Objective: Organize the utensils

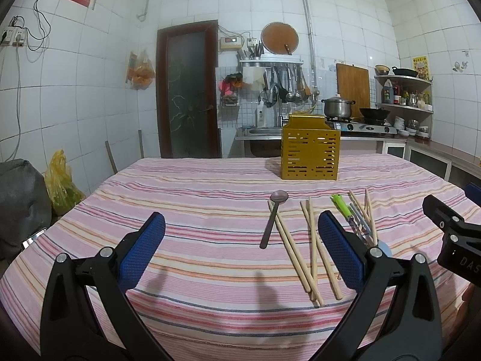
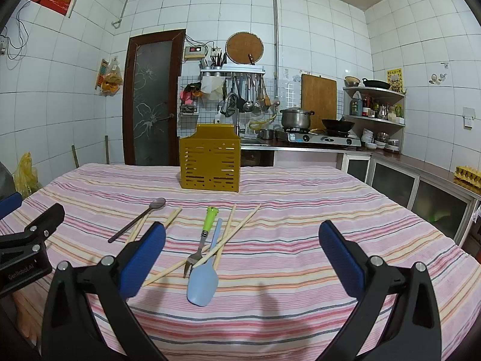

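A yellow perforated utensil holder (image 1: pixel 310 148) (image 2: pixel 210 158) stands upright at the far middle of the striped table. In front of it lie a dark spoon (image 1: pixel 273 219) (image 2: pixel 136 220), several wooden chopsticks (image 1: pixel 312 246) (image 2: pixel 231 236), a green-handled fork (image 2: pixel 202 239) (image 1: pixel 342 207) and a light blue spatula (image 2: pixel 203 278). My left gripper (image 1: pixel 240 246) is open and empty, above the table left of the utensils. My right gripper (image 2: pixel 242 252) is open and empty, just behind the spatula and fork.
The table has a pink striped cloth (image 2: pixel 300 219). Behind it are a door (image 1: pixel 188 90), a sink with hanging utensils, a stove with a pot (image 2: pixel 296 118) and wok, and corner shelves. A yellow bag (image 1: pixel 61 185) and a dark bundle sit at the left.
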Available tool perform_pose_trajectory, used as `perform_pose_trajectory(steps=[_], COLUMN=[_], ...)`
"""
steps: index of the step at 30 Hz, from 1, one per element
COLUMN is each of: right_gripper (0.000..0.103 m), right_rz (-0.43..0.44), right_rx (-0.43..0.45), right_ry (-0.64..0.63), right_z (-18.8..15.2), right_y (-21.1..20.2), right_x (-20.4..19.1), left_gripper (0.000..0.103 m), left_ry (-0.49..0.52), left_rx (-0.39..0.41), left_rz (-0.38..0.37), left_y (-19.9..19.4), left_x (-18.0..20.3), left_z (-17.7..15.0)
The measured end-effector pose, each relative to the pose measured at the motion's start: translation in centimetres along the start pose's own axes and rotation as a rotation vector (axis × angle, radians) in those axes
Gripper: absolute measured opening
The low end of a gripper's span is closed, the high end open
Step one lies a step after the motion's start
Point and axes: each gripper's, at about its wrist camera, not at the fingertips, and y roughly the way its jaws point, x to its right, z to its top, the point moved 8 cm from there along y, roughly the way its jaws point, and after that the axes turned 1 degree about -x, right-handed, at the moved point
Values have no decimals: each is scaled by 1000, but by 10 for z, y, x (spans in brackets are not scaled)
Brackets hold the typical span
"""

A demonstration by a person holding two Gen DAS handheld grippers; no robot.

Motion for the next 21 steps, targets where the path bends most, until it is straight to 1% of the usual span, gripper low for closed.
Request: perform_pose_trajectory(steps=[8, 12, 21], right_gripper=[99, 99, 99], right_rz=[-10, -16, -34], right_rx=[17, 12, 31], right_ry=[-8, -25, -53], right_z=[0, -2, 1], right_y=[-2, -2, -8], right_x=[-1, -5, -10], left_gripper=[98, 98, 98], left_ry=[3, 5, -22], left_rx=[14, -5, 3], left_rz=[4, 1, -8], left_y=[-3, -1, -4], left_x=[0, 1, -5], left_z=[-1, -4, -2])
